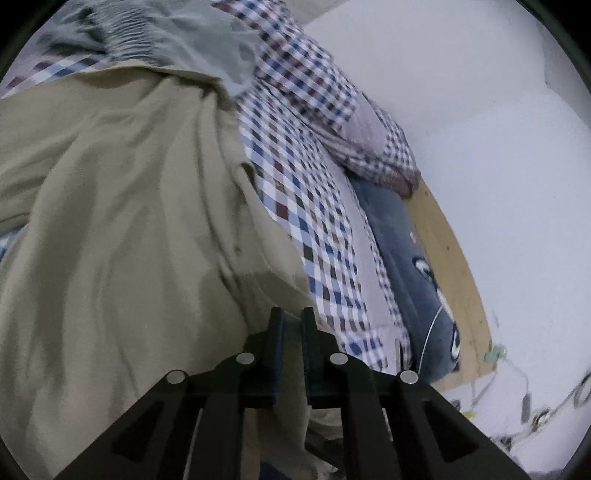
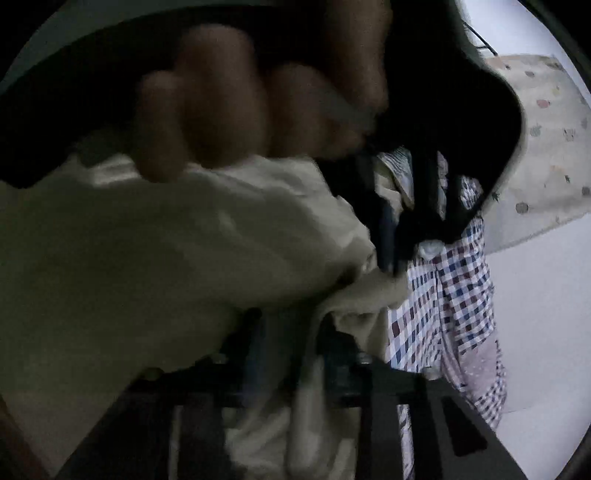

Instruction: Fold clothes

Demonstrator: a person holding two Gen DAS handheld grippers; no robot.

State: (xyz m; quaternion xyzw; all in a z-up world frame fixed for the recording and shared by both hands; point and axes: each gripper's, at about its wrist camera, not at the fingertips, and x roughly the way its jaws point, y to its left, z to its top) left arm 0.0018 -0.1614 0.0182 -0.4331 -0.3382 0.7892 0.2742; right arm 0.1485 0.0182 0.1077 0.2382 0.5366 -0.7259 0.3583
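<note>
- The left black plastic two-finger gripper (image 1: 292,319) has its jaws drawn close together, with only a narrow slot between the flat dark pads; a fold of the khaki-beige woven cotton garment (image 1: 122,229) appears to sit in that slot, though the cloth at the tips is too shadowed to be sure.
- That khaki garment is soft and heavily creased, with long rounded folds running down its length and a stitched seam edge; it fills the left half of the left wrist view.
- It lies over a checked bedsheet in white, blue and maroon squares (image 1: 321,236), which is smooth and flat beside it.
- A grey-green ribbed knit piece (image 1: 155,33) is bunched at the far end, touching the khaki cloth.
- A checked pillow with a pale mauve panel (image 1: 365,136) lies near the wall, and a slate-blue plush cushion with stitched white marks (image 1: 410,266) sits between the sheet and a light wooden bed edge (image 1: 454,266).
- The right dark two-finger gripper (image 2: 291,332) is nearly closed on a bundle of the same khaki cloth (image 2: 184,251), which spills through and over its fingers in thick, limp folds.
- A person's bare hand (image 2: 229,107), blurred and curled, rests on top of the cloth in this dim view.
- The checked sheet (image 2: 454,295) hangs to the right.
</note>
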